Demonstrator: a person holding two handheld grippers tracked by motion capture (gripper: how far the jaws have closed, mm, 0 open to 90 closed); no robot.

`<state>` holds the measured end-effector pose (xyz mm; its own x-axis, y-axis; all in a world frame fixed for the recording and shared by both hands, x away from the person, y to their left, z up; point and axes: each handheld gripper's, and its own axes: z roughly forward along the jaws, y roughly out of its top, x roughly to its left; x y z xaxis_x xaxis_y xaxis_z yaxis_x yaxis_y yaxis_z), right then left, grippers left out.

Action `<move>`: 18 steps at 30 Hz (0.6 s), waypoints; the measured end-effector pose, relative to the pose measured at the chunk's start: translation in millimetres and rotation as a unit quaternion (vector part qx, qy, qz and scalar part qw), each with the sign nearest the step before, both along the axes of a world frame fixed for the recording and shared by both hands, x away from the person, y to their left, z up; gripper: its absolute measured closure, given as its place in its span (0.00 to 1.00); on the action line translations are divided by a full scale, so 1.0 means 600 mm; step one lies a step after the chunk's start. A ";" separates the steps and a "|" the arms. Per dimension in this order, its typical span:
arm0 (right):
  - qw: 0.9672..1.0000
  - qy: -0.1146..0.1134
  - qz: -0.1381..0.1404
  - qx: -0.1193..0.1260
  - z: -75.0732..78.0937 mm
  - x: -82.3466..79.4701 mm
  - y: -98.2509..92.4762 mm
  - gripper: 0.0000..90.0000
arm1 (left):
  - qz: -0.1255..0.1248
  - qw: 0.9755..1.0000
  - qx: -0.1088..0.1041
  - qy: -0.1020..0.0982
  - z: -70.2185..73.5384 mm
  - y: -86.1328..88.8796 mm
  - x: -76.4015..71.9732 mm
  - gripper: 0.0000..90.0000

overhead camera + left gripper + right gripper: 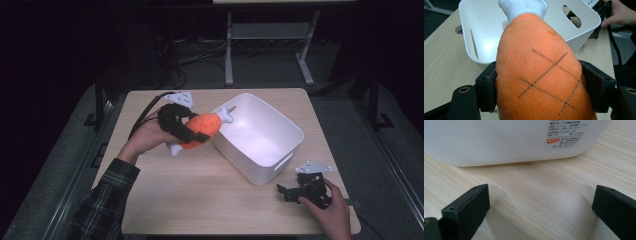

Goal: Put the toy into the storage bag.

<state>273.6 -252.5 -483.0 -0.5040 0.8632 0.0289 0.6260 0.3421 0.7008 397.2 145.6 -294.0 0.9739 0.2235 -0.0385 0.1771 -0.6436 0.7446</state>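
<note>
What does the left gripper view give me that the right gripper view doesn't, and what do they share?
Left gripper view alone: the left gripper shut on the orange plush drumstick, pads pressing both its flanks, with its white bone end pointing at the bin's open inside; farther off, a hand by the bin.

Right gripper view alone: the right gripper open, jaws wide with bare table between them, and a printed label on the bin's outer wall.

Both: the white bin and the wooden tabletop.
</note>
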 end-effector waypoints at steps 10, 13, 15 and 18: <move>1.000 0.001 0.000 0.001 0.000 0.000 0.000 0.01 | -0.020 1.000 0.002 -0.008 0.020 -0.031 0.023 0.28; 1.000 0.000 0.000 0.000 0.000 0.000 0.000 0.01 | -0.025 1.000 0.005 -0.008 0.025 -0.040 0.032 0.28; 1.000 0.000 0.000 0.000 0.000 0.000 0.000 0.01 | -0.029 1.000 0.001 -0.011 0.028 -0.047 0.038 0.28; 1.000 0.000 0.000 0.000 0.000 0.000 0.000 0.01 | -0.031 0.999 0.001 -0.010 0.029 -0.053 0.043 0.28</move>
